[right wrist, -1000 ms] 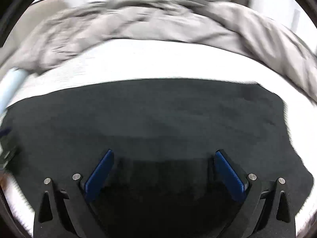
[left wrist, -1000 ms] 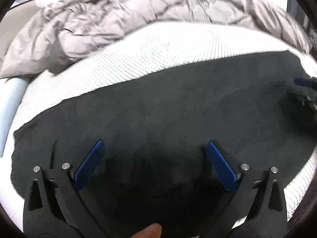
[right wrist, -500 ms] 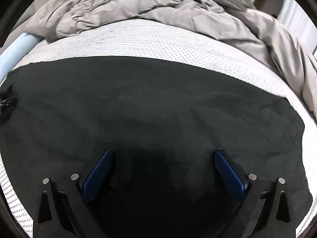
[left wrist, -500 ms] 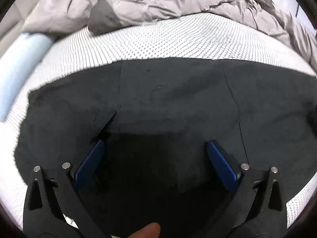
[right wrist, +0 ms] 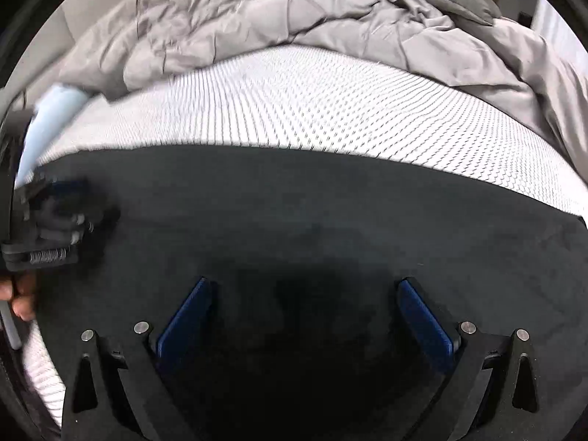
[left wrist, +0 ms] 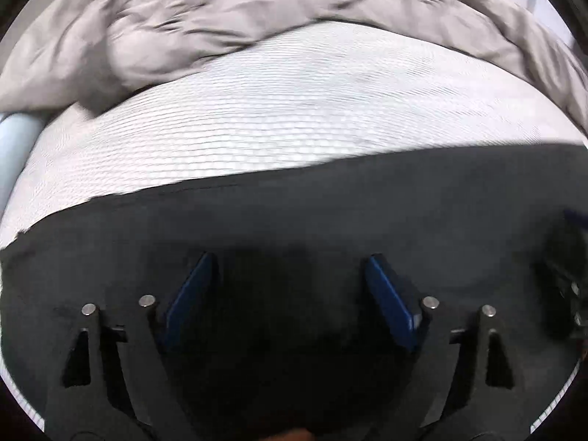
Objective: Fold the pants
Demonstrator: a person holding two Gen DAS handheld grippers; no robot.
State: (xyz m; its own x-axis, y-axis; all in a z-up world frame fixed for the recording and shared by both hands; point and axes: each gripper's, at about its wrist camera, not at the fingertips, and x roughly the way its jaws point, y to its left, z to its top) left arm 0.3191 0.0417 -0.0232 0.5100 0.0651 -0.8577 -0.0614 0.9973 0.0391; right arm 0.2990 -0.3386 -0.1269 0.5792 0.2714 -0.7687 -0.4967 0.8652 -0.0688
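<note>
Black pants (left wrist: pixel 330 213) lie spread flat on a white textured mattress (left wrist: pixel 275 110). My left gripper (left wrist: pixel 290 261) hangs just over the cloth near the pants' far edge. Its blue pads (left wrist: pixel 191 294) are closing, still wide apart, with only flat cloth below them and nothing pinched. In the right wrist view the pants (right wrist: pixel 294 202) fill the lower half. My right gripper (right wrist: pixel 303 283) stands open above them with nothing gripped. Each view shows the other gripper: the left gripper (right wrist: pixel 55 220) at the left edge, the right gripper (left wrist: pixel 562 286) at the right edge.
A crumpled grey duvet (left wrist: pixel 183 18) is heaped along the far side of the mattress (right wrist: pixel 312 110) and wraps round to the right. A pale blue roll (right wrist: pixel 51 117) lies at the far left edge. A person's hand (right wrist: pixel 22 294) holds the left gripper.
Both views have slid so the pants' far edge now lies nearer the fingers, with more bare mattress showing. The left gripper's pads have drawn closer together. The right gripper's stay wide.
</note>
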